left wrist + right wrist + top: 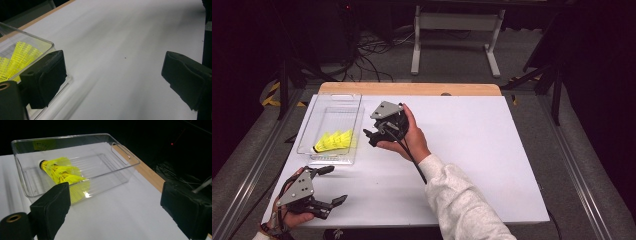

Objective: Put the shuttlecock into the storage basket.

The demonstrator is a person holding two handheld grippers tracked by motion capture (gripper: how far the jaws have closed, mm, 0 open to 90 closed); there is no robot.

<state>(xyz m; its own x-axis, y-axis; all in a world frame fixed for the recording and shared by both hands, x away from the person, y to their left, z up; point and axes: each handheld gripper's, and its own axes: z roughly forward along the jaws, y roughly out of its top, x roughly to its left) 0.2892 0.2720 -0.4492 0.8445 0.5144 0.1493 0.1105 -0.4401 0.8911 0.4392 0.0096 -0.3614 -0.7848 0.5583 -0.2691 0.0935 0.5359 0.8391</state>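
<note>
A clear plastic bin (340, 94) stands at the far left of the white table (472, 150), with yellow shuttlecocks (334, 141) lying at its near end. My right gripper (369, 137) hovers just to the right of the bin, open, with nothing between its jaws. In the right gripper view the open right gripper (115, 202) faces the bin (125, 155) and the shuttlecocks (62, 173) from a short distance. My left gripper (337, 184) rests open at the table's near left corner. In the left gripper view the open left gripper (113, 75) frames bare table, with the bin's corner (37, 40) at the left.
A wooden strip (412, 88) runs along the table's far edge. Beyond it on the floor are a white frame's legs (417, 45) and loose cables (372, 47). Dark stands flank the table on both sides.
</note>
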